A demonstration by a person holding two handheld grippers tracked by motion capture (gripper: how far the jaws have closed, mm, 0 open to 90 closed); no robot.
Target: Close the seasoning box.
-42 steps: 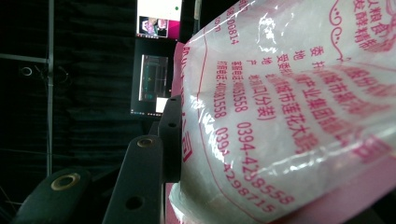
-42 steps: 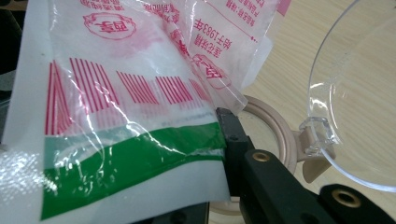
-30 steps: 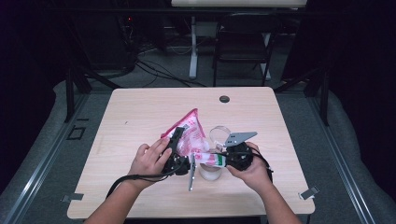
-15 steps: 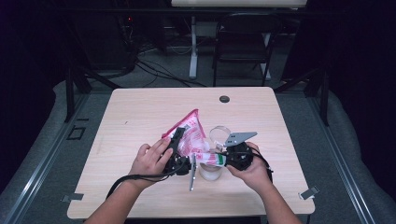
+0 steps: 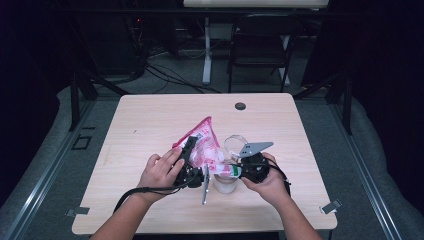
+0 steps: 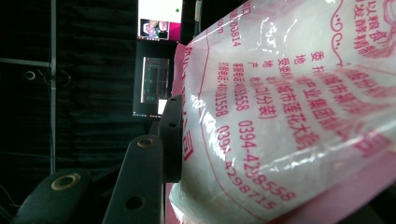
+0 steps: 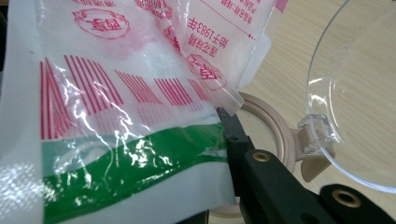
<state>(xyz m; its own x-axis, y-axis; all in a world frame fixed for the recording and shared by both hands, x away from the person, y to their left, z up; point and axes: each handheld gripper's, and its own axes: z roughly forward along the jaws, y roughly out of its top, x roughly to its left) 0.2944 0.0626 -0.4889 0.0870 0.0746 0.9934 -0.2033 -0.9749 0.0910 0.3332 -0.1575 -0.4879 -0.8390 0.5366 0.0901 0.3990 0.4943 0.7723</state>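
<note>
Pink-printed plastic bag (image 6: pixel 289 121), Chinese lettering, digits "0394-4298558", "1983".

bag (image 5: pixel 202 145) above jar (image 5: pixel 224 181) – between 2 grippers | spoon (image 5: pixel 205 186) left of jar

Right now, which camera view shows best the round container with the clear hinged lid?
The right gripper view: the beige-rimmed round container with its clear hinged lid open lies close, partly behind the pink-and-white printed plastic bag. The high view shows it small, under the bag. The left gripper view gives the bag, not the container.
</note>
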